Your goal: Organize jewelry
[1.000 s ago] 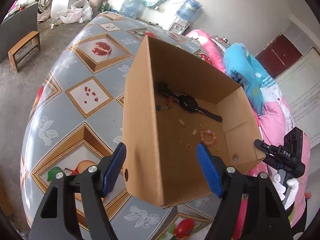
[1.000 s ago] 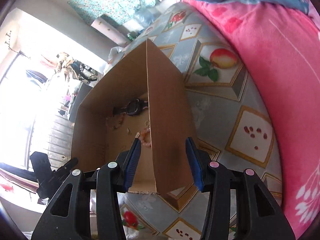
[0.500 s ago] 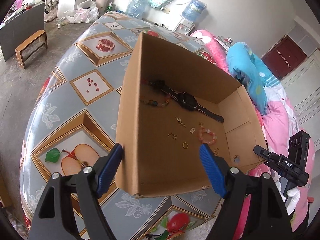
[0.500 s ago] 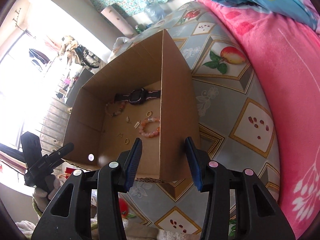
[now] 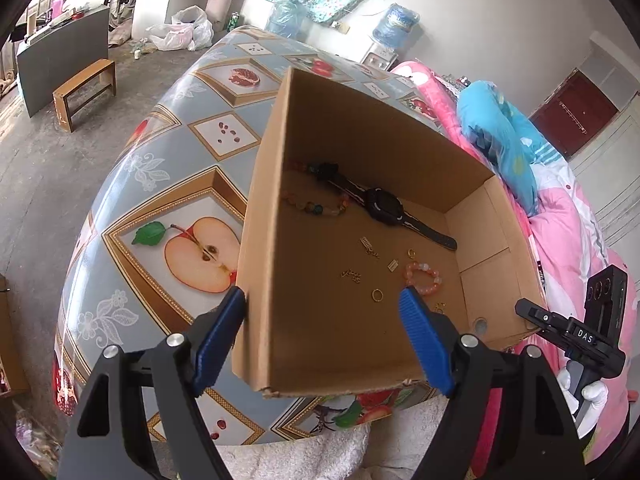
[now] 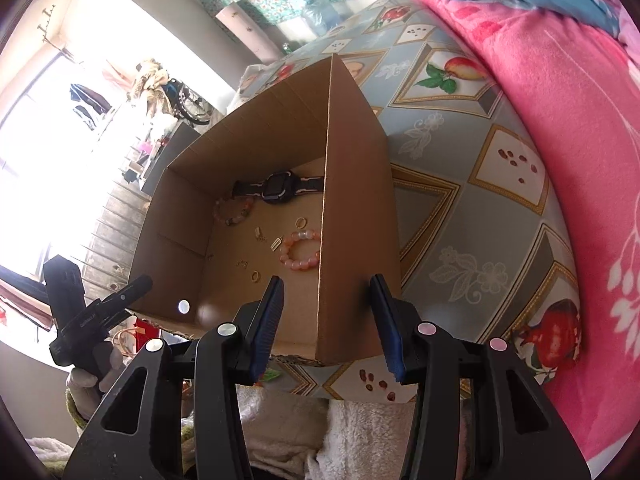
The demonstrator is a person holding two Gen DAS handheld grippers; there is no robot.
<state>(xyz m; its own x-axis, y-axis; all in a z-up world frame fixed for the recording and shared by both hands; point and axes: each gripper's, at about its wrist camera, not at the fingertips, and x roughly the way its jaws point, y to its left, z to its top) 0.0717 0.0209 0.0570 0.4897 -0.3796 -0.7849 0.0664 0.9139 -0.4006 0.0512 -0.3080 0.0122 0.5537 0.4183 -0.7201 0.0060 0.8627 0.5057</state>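
An open cardboard box [image 5: 360, 148] [image 6: 356, 200] stands on the fruit-patterned table. On its floor lie a black watch [image 5: 384, 206] [image 6: 280, 187], a pink bead bracelet [image 5: 424, 278] [image 6: 300, 250], a mixed-colour bead bracelet [image 5: 316, 204] [image 6: 234, 210], a gold ring [image 5: 377, 295] [image 6: 256, 277] and several small gold pieces. My left gripper [image 5: 324, 320] is open and straddles the box's near left corner without pressing on it. My right gripper [image 6: 326, 312] is open too. The box's right wall stands between its pads, clear of both.
The table cloth [image 5: 188, 248] [image 6: 472, 216] drops off at the near edge, over a white towel [image 6: 360, 420]. A pink blanket [image 6: 560, 128] and a blue pillow [image 5: 500, 140] lie along the right side. A wooden stool [image 5: 84, 88] stands on the floor at left.
Both grippers have drawn back toward the table's near edge, so the box sits farther off and more of its floor shows. The left jaws stand slightly wider.
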